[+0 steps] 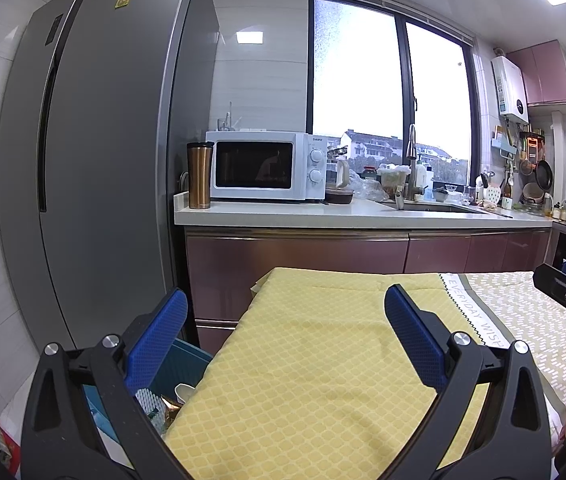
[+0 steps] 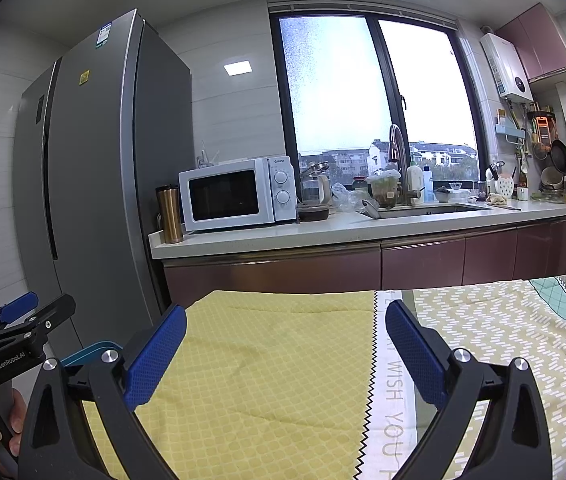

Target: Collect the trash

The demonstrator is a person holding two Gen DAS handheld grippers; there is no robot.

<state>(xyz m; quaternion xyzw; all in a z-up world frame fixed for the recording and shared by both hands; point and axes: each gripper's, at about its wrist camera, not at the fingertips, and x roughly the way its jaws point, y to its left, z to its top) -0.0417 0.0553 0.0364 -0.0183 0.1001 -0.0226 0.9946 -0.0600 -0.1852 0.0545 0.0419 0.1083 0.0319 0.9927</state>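
Blue fingers [image 1: 155,344] spread above teal bin [image 1: 181,364] holding crumpled wrappers [image 1: 163,406].

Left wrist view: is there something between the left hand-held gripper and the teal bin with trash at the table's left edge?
Nothing visible. The left hand-held gripper is open over the yellow tablecloth; the teal bin sits just below its left finger, holding trash.
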